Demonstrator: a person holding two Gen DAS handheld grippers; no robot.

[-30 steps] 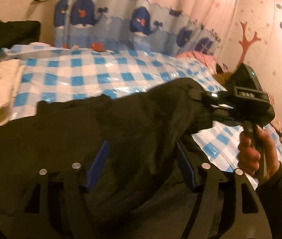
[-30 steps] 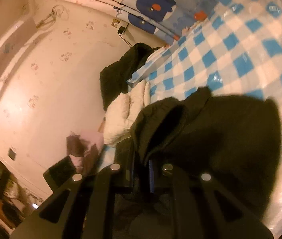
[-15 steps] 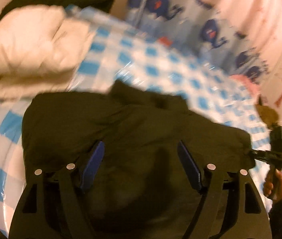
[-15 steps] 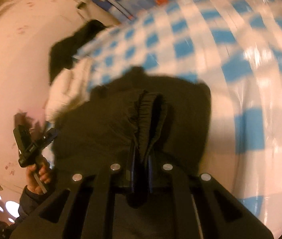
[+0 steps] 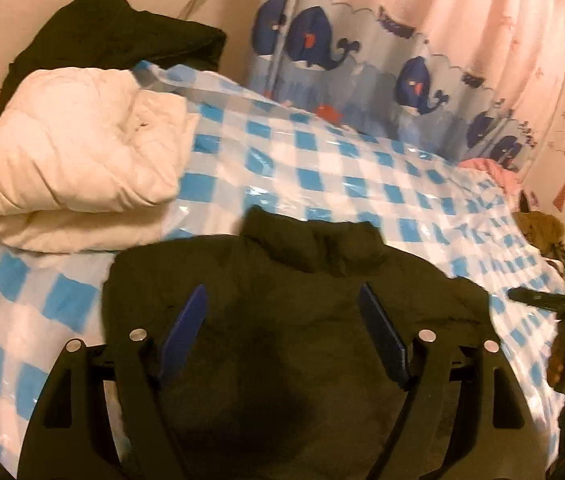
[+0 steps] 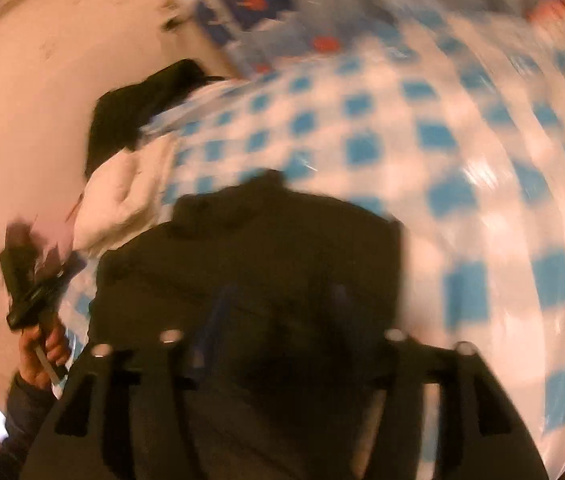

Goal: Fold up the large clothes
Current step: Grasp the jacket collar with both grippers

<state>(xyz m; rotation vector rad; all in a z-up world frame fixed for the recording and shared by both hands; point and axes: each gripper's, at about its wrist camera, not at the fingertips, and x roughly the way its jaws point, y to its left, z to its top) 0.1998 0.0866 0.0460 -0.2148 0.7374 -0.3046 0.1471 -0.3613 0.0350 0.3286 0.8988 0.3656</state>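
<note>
Counting one black jacket [image 5: 282,320], folded.

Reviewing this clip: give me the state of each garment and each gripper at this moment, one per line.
Black jacket: lying folded on the checked sheet, released.
White jacket: folded, lying apart.
Dark garment: heaped beside the wall.
Left gripper: opening, gripping nothing.
Right gripper: opening, gripping nothing.

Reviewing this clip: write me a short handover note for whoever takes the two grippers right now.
Left gripper: jaws opening, nothing between them, above the black jacket.
Right gripper: jaws opening, nothing gripped; view blurred.
Things: jacket lies in a compact bundle on the blue-checked cover; white padded garment folded beside it; another dark garment behind that.
Done: jacket appears folded and let go.
Left: tidy its edges if needed, perhaps then the dark garment.
</note>
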